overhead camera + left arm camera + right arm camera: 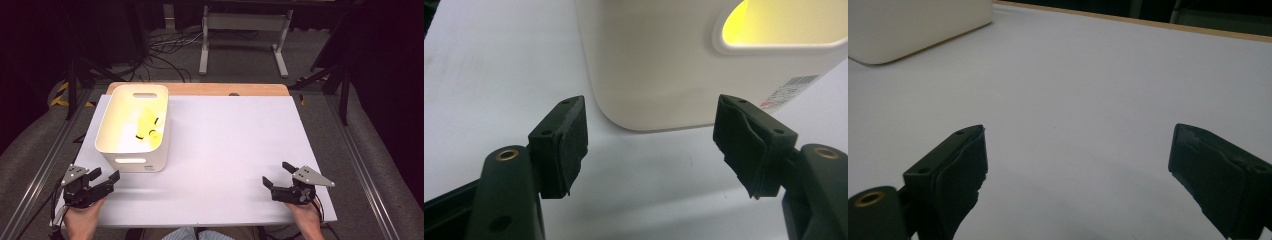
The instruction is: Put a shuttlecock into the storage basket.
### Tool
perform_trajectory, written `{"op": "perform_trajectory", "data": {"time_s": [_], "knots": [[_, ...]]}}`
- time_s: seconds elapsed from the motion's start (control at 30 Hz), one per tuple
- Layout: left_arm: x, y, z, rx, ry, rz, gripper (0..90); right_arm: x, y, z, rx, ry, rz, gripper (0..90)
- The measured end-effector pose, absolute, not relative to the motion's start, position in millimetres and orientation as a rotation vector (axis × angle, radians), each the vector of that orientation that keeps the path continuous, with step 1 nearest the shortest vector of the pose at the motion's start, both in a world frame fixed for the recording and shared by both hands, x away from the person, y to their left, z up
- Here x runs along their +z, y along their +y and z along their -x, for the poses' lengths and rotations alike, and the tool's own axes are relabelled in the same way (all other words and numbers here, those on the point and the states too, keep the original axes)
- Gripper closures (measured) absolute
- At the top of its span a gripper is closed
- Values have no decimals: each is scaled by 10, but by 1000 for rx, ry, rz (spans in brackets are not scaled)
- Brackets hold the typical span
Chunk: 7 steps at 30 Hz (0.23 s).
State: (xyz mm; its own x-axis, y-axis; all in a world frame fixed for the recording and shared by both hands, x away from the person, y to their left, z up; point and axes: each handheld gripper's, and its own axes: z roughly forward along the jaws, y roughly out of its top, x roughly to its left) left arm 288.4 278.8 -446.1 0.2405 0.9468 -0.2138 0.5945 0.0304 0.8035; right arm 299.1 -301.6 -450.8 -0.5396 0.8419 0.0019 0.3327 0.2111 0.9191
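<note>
Two grippers rested near the front edge of the tabletop (230,150), one toward each front corner, and neither held anything. The left gripper (106,176) had its jaws spread wide, pointing at the near wall of the white bin (131,165), which stood close in front of it by the left edge. In the left gripper view the bin (659,60) rose just beyond the jaws, its handle slot glowing yellow from inside. The right gripper (277,174), well apart from the bin, also stood with jaws parted over bare white surface.

Inside the bin lay yellow items (148,127), perhaps small bottles with dark caps, though the high view was too soft to be sure.

The bin looked like the thing to be handled next. To do that well, the left gripper would have needed to rise and come in level with the handle slot, one jaw entering the cut-out and the other outside the wall, closing squarely on the rim so the bin would not tip or slide sideways.
</note>
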Motion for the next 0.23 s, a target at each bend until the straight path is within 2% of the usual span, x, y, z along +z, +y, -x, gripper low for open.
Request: {"op": "perform_trajectory", "data": {"time_s": [0.23], "knots": [[-4467,2791,-2900,512,1454,-1669,307,-4509,-3017,-2997,1309,1978,-1083,91]]}}
